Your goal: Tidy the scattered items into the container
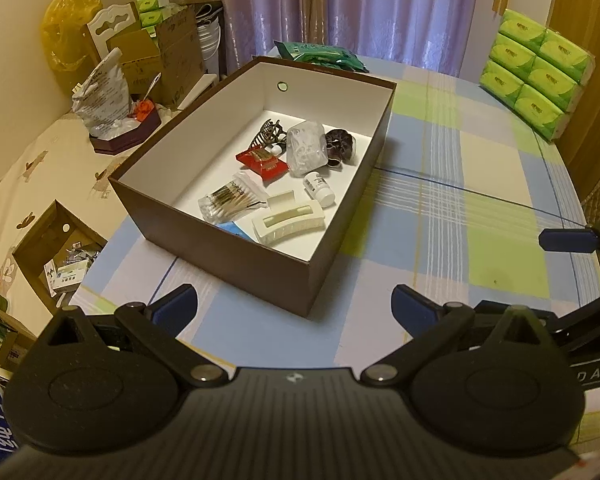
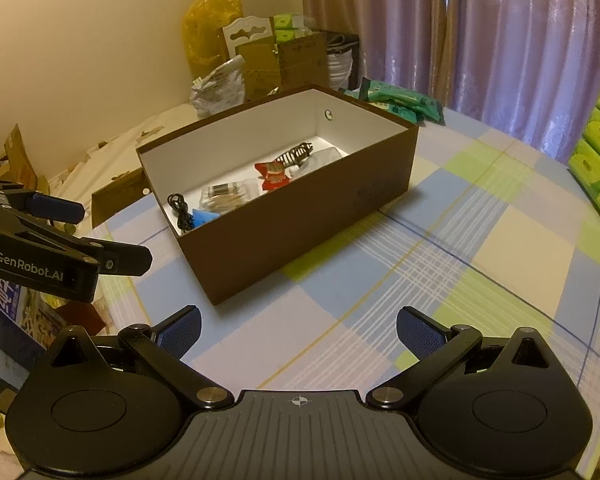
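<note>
Left wrist view: left gripper [image 1: 294, 304] jaws spread wide, nothing between them, hovering above the checked tablecloth [image 1: 480, 184] just short of the brown cardboard box [image 1: 236, 256]. Box sits open on the table, white inside, all the items in it: cream hair claw [image 1: 288, 222], cotton swab pack [image 1: 230, 200], small white bottle [image 1: 319, 189], red sachet [image 1: 263, 162], dark claw clip [image 1: 269, 133], clear plastic bag [image 1: 306, 148], dark scrunchie [image 1: 340, 145], blue packet corner [image 1: 232, 229]. Right gripper's blue fingertip [image 1: 566, 239] pokes in at the right edge, apart from the box. Right wrist view: right gripper [image 2: 298, 330] also wide open and empty over the cloth, box [image 2: 300, 224] ahead, black cable [image 2: 182, 212] coiled in its near-left corner. Left gripper [image 2: 56, 208] visible at the left, off the table edge. Green tissue packs [image 1: 540, 68] stacked far right, green wipes packs [image 1: 320, 54] behind the box.
</note>
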